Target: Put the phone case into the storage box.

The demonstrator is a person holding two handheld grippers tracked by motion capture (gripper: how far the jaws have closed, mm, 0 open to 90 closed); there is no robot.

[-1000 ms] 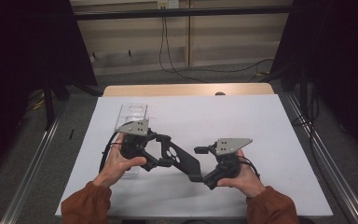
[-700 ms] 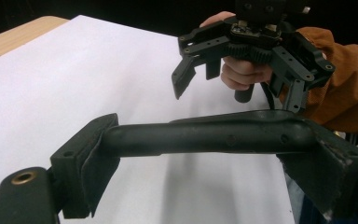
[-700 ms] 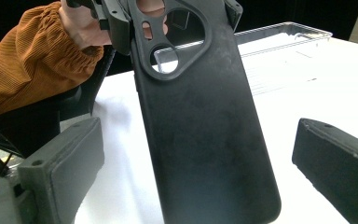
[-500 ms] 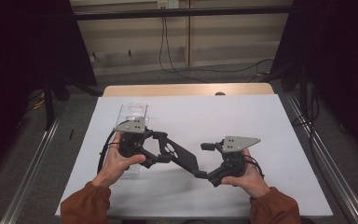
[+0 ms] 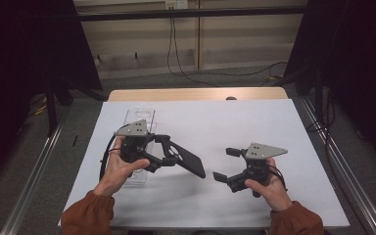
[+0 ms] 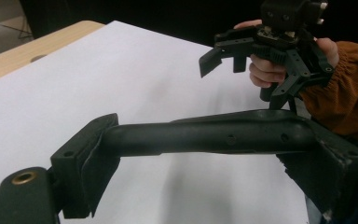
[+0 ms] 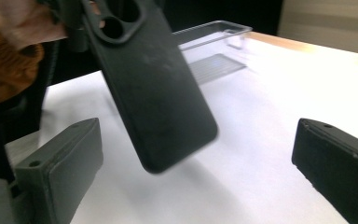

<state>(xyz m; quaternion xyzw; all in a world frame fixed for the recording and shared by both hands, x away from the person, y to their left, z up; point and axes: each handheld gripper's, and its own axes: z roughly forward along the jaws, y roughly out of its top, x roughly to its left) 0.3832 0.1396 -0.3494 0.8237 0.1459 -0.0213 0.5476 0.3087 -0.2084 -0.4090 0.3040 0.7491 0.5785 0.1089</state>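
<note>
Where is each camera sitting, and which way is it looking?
High view: sits above the person's side, looking forward and down at the white table; both hands, orange sleeves and grippers show.
Left gripper view: rides the left gripper, looking along its fingers shut on the black phone case, toward the right gripper.
Right gripper view: rides the right gripper, looking between its open fingers toward the case and the left hand.
Shared: the phone case appears in both gripper views.

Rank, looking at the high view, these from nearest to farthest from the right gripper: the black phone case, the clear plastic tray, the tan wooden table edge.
From the right gripper:
1. Black phone case, just to its left, held by the left gripper.
2. Clear plastic tray, farther left, behind that gripper.
3. Tan wooden table edge, at the far side.
</note>
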